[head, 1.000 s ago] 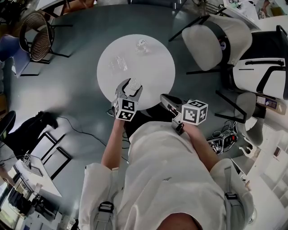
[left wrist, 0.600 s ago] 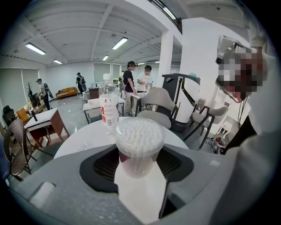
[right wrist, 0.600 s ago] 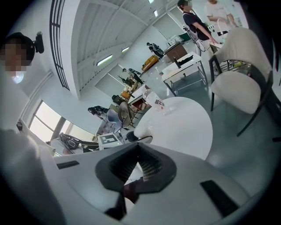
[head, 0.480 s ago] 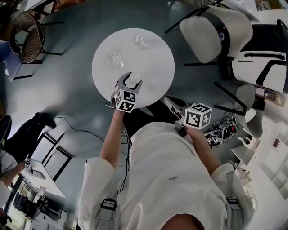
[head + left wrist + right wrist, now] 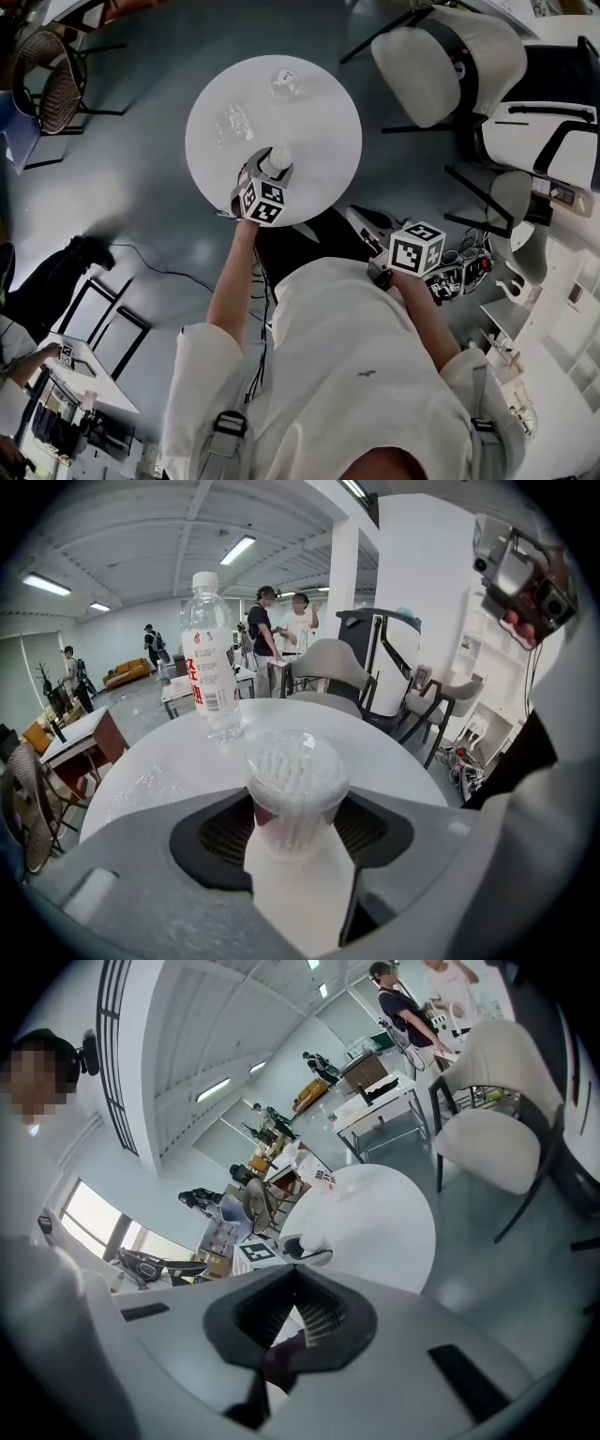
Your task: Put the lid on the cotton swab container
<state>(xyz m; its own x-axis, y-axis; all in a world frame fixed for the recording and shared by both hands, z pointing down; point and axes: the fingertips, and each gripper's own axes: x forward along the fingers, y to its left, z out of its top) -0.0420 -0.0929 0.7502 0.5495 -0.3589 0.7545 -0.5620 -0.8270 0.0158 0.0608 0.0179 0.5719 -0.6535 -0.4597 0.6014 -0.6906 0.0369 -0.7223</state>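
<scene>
We are gripping the cotton swab container [image 5: 295, 785], seemingly lidless, in the left gripper [image 5: 270, 176] above the near edge of the round table [image 5: 319, 141]. The right gripper [image 5: 291, 1288], closed and empty, is waiting off the table. Next, we judge, it must fetch the lid.

A round white table [image 5: 319, 141] is standing on a grey floor [image 5: 141, 187]. White chairs [image 5: 441, 66] are sitting at two o'clock, a wicker chair [image 5: 47, 89] at ten. Ceiling strip lights [image 5: 239, 547] are glowing.
</scene>
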